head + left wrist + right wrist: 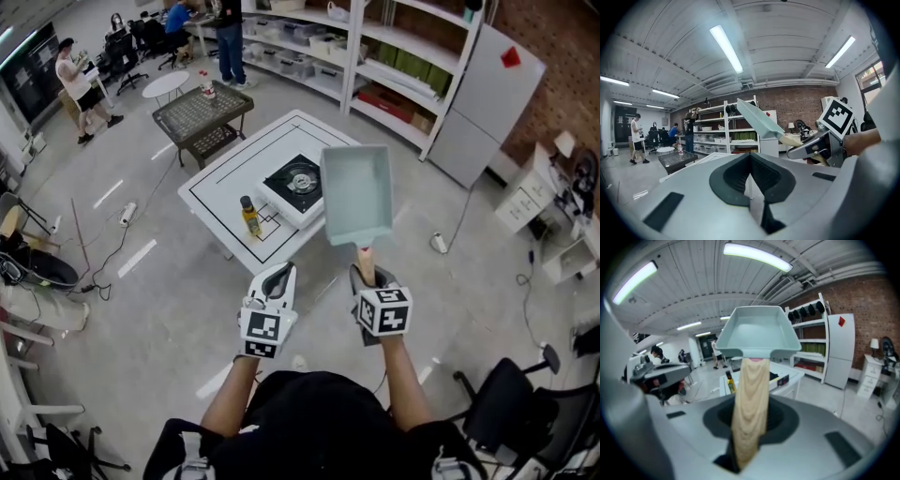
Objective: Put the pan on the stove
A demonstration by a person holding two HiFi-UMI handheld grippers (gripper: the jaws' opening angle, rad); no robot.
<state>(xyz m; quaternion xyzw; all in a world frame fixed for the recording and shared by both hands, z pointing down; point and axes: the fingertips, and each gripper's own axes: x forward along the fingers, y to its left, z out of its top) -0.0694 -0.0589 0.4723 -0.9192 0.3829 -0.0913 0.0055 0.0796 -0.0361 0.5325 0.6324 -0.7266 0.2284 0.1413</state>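
Observation:
The pan (356,192), a pale blue-green rectangular one with a light wooden handle (366,261), is held up in the air by that handle, with my right gripper (367,277) shut on it. In the right gripper view the handle (751,399) runs up from between the jaws to the pan (757,336). The stove (298,183), a white single burner, sits on the white table (225,178) ahead, partly hidden behind the pan. My left gripper (278,275) is level with the right one, jaws together and empty (751,187); it sees the pan (759,119) to its right.
A yellow bottle with a dark cap (250,216) stands on the table next to the stove. A dark mesh table (202,112) is behind, shelves (375,56) and a grey fridge (487,94) at the back right. An office chair (511,403) is at my right; cables lie on the floor.

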